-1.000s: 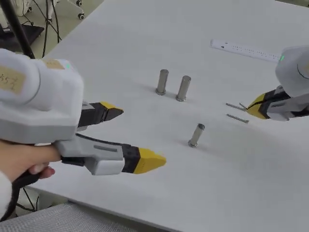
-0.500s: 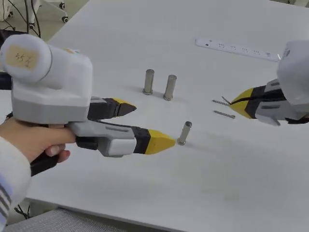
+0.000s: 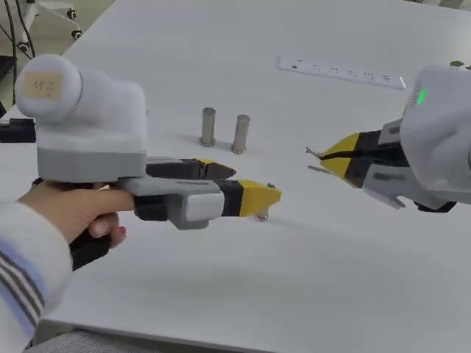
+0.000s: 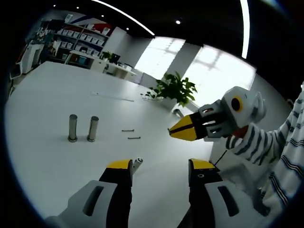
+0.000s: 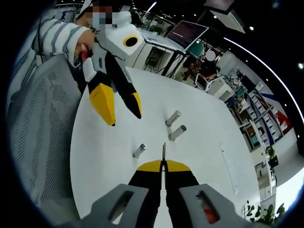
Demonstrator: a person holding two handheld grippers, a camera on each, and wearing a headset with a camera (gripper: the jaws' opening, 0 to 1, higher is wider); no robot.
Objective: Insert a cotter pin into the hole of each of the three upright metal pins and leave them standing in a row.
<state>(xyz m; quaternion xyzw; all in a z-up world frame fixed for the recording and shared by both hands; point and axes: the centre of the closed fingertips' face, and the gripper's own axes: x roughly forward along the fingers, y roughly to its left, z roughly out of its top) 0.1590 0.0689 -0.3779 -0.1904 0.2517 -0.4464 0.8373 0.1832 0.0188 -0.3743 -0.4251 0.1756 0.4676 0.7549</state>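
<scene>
Clamping a cotter pin point(image 5: 163, 152), right hand-held gripper point(image 5: 163, 163) faces left hand-held gripper point(image 4: 159, 164), jaws apart.

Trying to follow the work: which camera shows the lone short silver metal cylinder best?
The right gripper view: the lone short silver metal cylinder appears whole, with nothing in front. In the head view the left gripper's yellow tip hides most of it. In the left gripper view its top peeks out beside one jaw.
</scene>
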